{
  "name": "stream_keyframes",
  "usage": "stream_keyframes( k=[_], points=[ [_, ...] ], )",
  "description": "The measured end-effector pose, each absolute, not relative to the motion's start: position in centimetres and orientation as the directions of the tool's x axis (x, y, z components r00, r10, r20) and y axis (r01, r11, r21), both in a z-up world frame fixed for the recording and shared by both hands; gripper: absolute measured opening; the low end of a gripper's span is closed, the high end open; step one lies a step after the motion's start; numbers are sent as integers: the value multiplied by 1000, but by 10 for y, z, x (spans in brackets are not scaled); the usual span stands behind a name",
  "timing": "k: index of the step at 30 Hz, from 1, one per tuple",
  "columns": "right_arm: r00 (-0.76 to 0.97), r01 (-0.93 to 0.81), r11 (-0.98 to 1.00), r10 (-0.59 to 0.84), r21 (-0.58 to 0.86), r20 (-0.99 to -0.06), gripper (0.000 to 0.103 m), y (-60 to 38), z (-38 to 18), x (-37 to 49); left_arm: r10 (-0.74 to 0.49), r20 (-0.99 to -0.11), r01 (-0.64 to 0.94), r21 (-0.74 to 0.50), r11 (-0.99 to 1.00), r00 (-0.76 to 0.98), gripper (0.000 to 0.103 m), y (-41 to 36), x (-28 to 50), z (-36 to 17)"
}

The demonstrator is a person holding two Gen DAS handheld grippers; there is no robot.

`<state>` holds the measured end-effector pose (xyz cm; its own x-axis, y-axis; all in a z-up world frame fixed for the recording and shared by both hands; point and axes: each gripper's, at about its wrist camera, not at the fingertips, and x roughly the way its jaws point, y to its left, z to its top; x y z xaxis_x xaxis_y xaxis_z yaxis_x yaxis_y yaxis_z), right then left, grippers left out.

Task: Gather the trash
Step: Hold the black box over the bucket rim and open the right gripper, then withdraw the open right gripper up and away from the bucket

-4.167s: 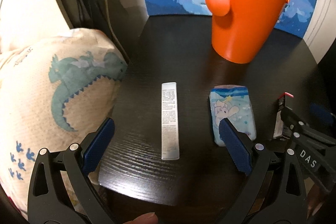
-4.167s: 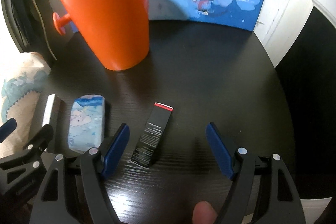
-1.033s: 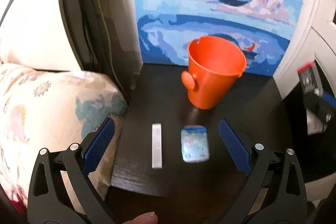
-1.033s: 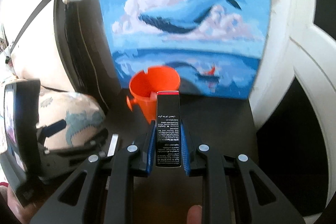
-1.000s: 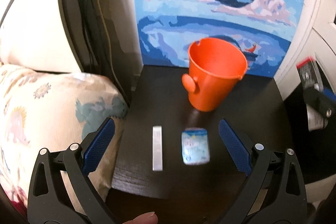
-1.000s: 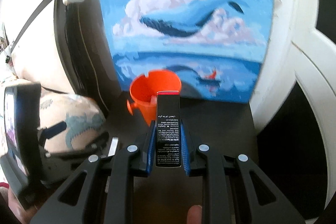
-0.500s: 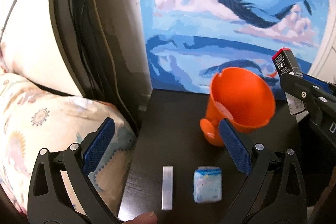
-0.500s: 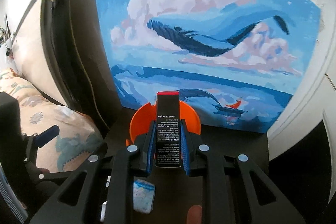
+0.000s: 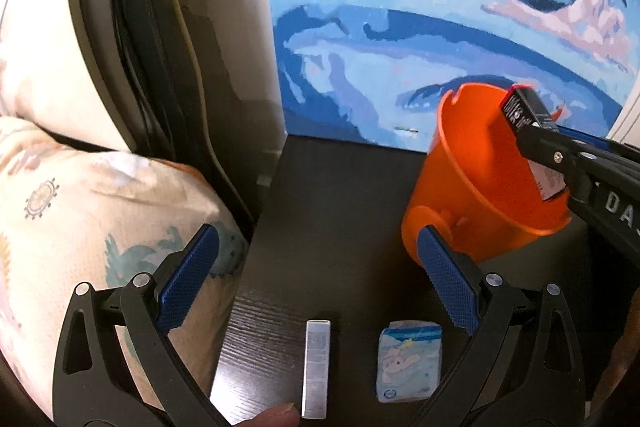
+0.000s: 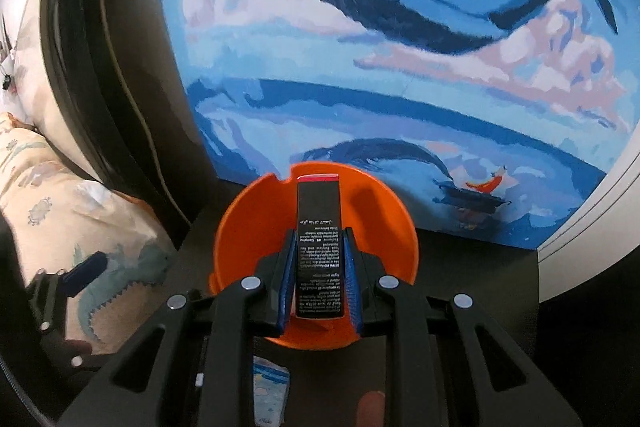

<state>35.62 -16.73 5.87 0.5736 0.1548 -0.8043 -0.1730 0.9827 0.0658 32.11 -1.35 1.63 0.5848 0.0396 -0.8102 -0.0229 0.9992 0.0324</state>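
An orange bucket stands on a dark table in front of a whale painting. My right gripper is shut on a black box with a red end and holds it over the bucket's mouth; the box also shows in the left wrist view. My left gripper is open and empty, above a silver box and a light blue tissue pack lying side by side near the table's front edge.
A blue whale painting leans against the wall behind the table. A patterned cushion lies left of the table. Dark cables run down the wall at the left.
My right gripper has carried the black box forward until it hangs over the bucket's mouth. My left gripper has moved forward, so the silver box and tissue pack now sit lower in its view.
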Motion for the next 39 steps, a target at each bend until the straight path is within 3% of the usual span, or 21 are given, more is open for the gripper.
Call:
stream_keyframes(
  k=[1,3,4,5,30,39],
  points=[
    [575,-174,982,159,70,-803,24,-168,58,356,39,-812,-23,32,999,583,97,-13,321,16],
    [580,-183,980,172,78,-796,39,-168,60,355,38,-813,-25,28,999,581,97,-14,322,16],
    [585,-187,979,181,86,-791,63,-169,61,355,36,-813,-25,26,999,582,97,-14,322,16],
    [598,-186,979,180,83,-781,66,-169,63,354,35,-811,-24,26,999,583,97,-15,322,17],
    [613,-147,985,162,89,-773,66,-178,68,352,40,-814,-23,33,999,579,97,-16,321,14],
    [654,-120,986,168,118,-738,67,-191,96,341,14,-800,-11,9,1000,600,97,-18,320,36]
  ],
)
